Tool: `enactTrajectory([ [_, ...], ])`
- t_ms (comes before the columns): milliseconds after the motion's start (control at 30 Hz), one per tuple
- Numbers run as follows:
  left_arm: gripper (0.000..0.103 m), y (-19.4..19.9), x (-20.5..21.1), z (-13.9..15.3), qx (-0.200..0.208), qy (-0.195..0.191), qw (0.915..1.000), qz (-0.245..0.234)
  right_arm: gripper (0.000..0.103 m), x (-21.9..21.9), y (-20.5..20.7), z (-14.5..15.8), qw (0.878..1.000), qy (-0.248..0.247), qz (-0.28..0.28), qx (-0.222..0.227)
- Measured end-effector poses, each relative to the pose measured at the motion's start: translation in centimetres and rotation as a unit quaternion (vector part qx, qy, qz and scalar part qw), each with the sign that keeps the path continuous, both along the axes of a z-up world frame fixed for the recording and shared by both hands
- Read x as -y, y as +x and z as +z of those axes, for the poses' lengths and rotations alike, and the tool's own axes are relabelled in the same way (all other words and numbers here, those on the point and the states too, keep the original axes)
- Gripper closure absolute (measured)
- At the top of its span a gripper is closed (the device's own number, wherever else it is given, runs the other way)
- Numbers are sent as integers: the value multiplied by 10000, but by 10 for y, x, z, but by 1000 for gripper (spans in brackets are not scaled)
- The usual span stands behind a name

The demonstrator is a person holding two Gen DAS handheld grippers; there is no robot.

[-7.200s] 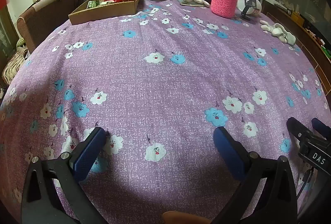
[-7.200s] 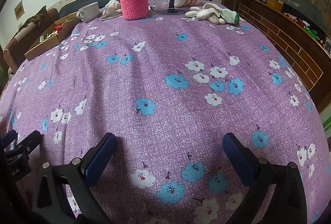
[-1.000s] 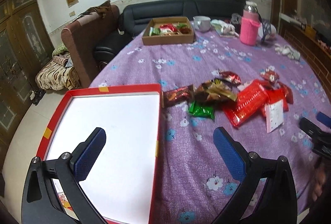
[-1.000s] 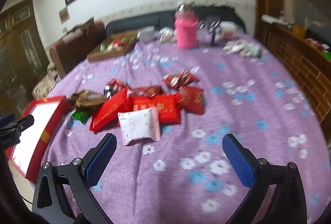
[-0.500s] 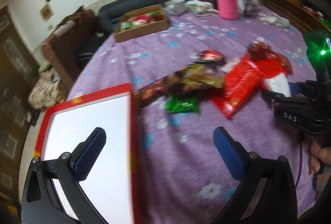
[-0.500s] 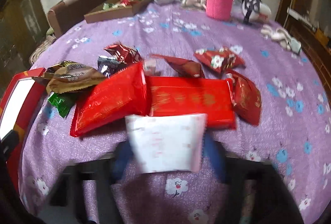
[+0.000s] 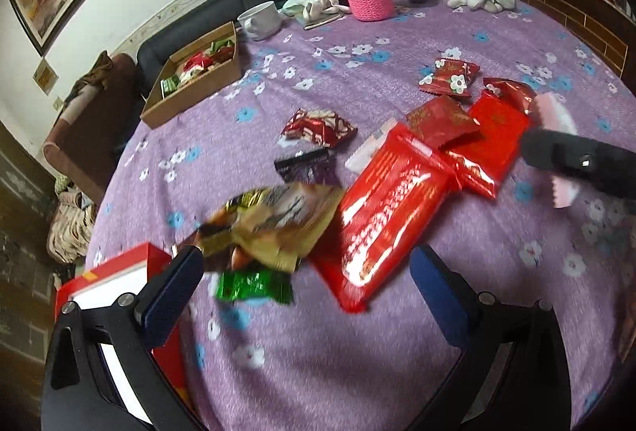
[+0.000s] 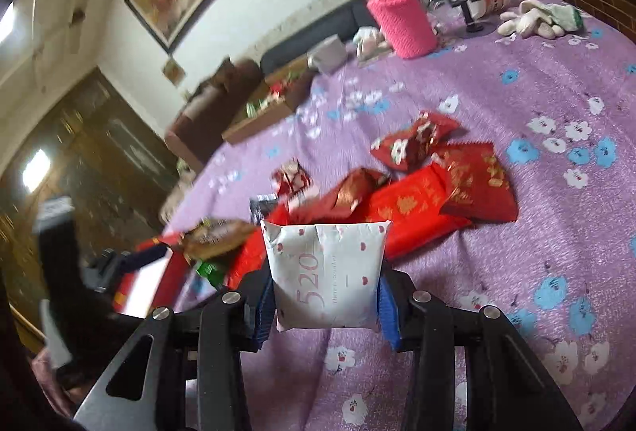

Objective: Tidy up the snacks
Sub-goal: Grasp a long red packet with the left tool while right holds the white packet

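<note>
The right claw [image 8: 325, 305] is closing on a white packet printed "520" [image 8: 326, 272] — its blue pads press the packet's two sides, holding it at the near edge of the snack heap on the purple flowered desk [image 8: 536, 81]. The left claw [image 7: 306, 296] stands spread wide with nothing between its fingers, over a green packet [image 7: 254, 286], a brown-gold bag [image 7: 274, 224] and a long red packet [image 7: 381, 216]. A red box with a white inside [image 7: 131, 272] sits at the desk's edge just beside that heap — a cardboard tray of snacks [image 7: 194, 81] lies farther back.
</note>
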State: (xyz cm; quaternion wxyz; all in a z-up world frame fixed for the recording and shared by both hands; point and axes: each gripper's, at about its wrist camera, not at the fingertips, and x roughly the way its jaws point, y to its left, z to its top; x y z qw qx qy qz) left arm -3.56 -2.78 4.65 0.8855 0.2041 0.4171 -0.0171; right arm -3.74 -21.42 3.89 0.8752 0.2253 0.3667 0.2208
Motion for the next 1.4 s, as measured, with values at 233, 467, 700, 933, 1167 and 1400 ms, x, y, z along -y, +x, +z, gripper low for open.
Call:
enactTrajectory([
  [233,0,6,6,-5,7,96,9999,-32,59,11,1,3,9996,218,-186,25],
  [467,0,14,10,-11,-50,80,9999,-55,58,16,-2,2,9992,245,-312,66],
  [700,0,23,13,-18,-125,39,9999,-89,55,17,-1,0,9992,206,-332,23],
  [933,0,50,3,-27,-383,-103,9990,-200,52,26,1,-2,9981,355,-494,-60],
  [1167,0,64,-1,-24,-454,-401,9980,-167,51,25,2,-3,9981,353,-495,-82],
  [1400,24,53,2,-23,-233,-349,9989,-223,51,25,3,-2,9983,294,-497,-76],
])
